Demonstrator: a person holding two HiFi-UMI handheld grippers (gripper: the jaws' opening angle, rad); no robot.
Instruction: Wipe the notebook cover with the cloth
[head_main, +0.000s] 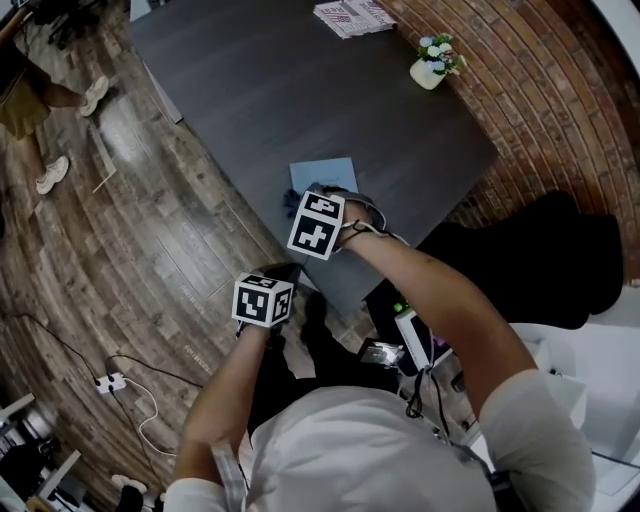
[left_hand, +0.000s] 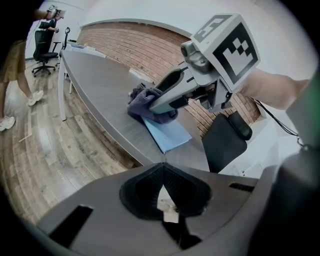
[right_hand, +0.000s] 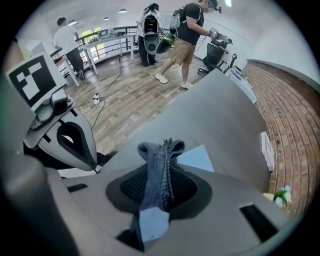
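— Where's the notebook (head_main: 322, 172)?
— On the table (head_main: 260, 90), near my edge; cloth (left_hand: 141, 101) on its near end, in my right gripper (right_hand: 161, 150); my left gripper (left_hand: 163, 170) hangs off the table's edge.
— Behind?
— A flower pot (head_main: 430, 68) far right; papers (head_main: 352, 15) beyond.

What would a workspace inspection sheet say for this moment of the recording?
Surface: dark grey table, mostly bare.
Job's things: light blue notebook lies flat near the table's near edge; bunched cloth rests on one end of it.
Clutter: small flower pot and printed papers at the far side.
Grippers: right gripper shut on the cloth; left gripper shut, empty, held beside the table.
Cables: power strip with a white cable on the floor.
Surroundings: wood floor, brick wall, black chair, people standing beyond.
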